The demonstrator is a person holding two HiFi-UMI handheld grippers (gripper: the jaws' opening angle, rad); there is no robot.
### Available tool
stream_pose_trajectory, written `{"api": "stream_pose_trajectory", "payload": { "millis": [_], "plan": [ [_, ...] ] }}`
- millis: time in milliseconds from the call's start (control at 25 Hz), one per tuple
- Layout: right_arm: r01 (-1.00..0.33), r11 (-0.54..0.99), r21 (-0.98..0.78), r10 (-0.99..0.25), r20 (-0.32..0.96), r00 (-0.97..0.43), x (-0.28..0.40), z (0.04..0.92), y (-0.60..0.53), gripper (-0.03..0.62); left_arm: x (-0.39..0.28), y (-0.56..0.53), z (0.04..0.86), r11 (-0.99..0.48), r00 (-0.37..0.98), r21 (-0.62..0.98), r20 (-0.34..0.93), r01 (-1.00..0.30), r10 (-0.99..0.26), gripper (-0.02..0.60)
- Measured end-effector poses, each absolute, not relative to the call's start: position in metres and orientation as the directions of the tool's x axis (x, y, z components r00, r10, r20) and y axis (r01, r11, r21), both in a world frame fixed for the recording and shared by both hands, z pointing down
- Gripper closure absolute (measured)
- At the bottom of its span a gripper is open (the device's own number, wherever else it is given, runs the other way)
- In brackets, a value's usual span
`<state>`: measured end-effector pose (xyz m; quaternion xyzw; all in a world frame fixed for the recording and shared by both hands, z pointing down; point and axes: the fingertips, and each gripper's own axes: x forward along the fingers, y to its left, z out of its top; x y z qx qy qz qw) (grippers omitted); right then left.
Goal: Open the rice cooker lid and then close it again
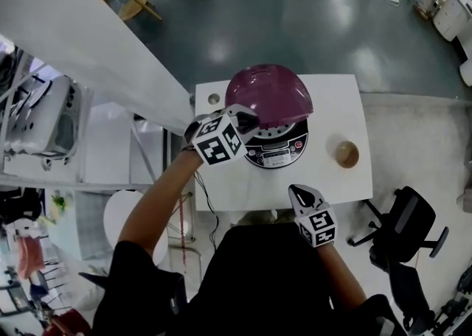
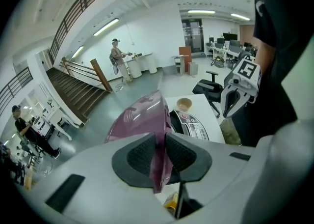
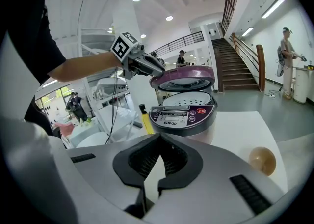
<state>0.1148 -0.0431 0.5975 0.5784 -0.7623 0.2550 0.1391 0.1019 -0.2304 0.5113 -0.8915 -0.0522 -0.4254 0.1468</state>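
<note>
A rice cooker with a dark control panel stands on the white table. Its purple lid is raised part way, tilted above the pot. My left gripper is shut on the lid's left front edge; in the left gripper view the thin purple rim is pinched between the black pads. From the right gripper view, the lid hovers over the cooker with the left gripper on it. My right gripper sits by the table's near edge, shut and empty.
A brown cup stands on the table right of the cooker. A small round thing lies at the table's far left corner. A yellow bottle is left of the cooker. An office chair stands at the right.
</note>
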Motion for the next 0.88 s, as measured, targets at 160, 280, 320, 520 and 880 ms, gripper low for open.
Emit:
{"api": "stream_pose_trajectory", "payload": {
  "millis": [160, 280, 320, 520, 880],
  "plan": [
    [-0.960, 0.177, -0.216, -0.824, 0.501, -0.264, 0.130, 0.594, -0.051, 0.594, 0.101, -0.226, 0.518, -0.949, 0.625, -0.214, 0.780, 0.232, -0.023, 0.512],
    [-0.966, 0.165, -0.201, -0.832, 0.497, -0.246, 0.140, 0.590, -0.055, 0.594, 0.100, -0.223, 0.525, -0.947, 0.615, -0.207, 0.789, 0.245, -0.013, 0.512],
    [-0.967, 0.162, -0.198, -0.833, 0.498, -0.241, 0.143, 0.590, -0.056, 0.594, 0.100, -0.222, 0.527, -0.947, 0.611, -0.203, 0.791, 0.247, -0.010, 0.512],
    [-0.971, 0.137, -0.194, -0.836, 0.504, -0.219, 0.156, 0.593, -0.059, 0.594, 0.100, -0.217, 0.537, -0.951, 0.612, -0.194, 0.790, 0.240, -0.006, 0.512],
    [-0.972, 0.137, -0.189, -0.835, 0.506, -0.216, 0.167, 0.593, -0.070, 0.594, 0.098, -0.204, 0.560, -0.945, 0.580, -0.181, 0.815, 0.272, 0.011, 0.512]
  ]
}}
